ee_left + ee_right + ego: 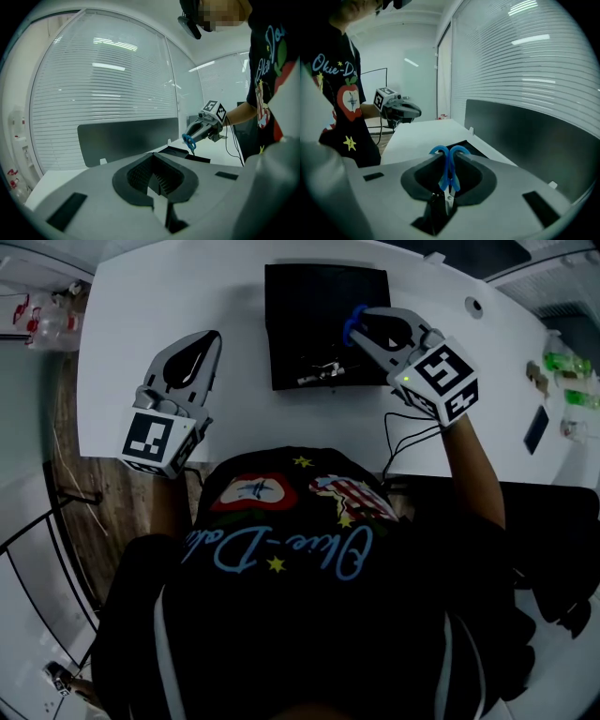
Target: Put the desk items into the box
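My right claw (359,326): jaws part-way closed and clamped on the blue-handled scissors (446,164), handle loops pointing forward past the tips, blades pointing back between the pads. It hangs over the right edge of the open black box (291,296) (a small metallic item (319,372) already lies inside). My left claw (157,180): jaws pressed together with nothing between them, held over the left part of the white table (169,296), well apart from the box. Beyond the table: a dark panel (126,140) and a window with slatted blinds (108,84).
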`<state>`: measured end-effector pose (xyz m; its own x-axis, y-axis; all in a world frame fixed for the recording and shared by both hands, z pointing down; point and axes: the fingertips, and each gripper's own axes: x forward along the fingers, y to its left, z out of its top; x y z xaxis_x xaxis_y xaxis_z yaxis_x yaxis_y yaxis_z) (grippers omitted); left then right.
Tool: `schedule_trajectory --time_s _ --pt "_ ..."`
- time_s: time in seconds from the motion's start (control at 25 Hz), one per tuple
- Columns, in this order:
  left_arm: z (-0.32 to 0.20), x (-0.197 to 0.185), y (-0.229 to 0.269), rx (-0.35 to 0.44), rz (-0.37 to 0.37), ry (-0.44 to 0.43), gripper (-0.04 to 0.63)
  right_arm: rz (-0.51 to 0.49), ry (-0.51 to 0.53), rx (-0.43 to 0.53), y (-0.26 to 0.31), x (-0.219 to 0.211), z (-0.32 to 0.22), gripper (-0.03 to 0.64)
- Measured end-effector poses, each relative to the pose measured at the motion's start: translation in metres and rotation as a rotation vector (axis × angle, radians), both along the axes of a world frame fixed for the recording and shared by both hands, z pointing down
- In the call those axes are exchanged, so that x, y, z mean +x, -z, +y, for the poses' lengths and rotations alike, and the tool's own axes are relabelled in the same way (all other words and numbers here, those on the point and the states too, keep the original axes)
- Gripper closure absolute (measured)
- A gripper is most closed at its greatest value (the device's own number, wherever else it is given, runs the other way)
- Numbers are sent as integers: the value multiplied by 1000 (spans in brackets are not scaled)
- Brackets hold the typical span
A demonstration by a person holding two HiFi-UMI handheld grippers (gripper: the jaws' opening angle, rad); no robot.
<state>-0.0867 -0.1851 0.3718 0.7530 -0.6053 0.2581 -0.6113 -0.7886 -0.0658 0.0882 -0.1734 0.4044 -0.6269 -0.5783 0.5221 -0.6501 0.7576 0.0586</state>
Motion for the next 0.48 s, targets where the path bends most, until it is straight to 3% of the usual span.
schedule_trajectory --time_s 0.48 --pt "2 -10 -1 0 -4 26 586 142 81 -53 -39 -16 6 535"
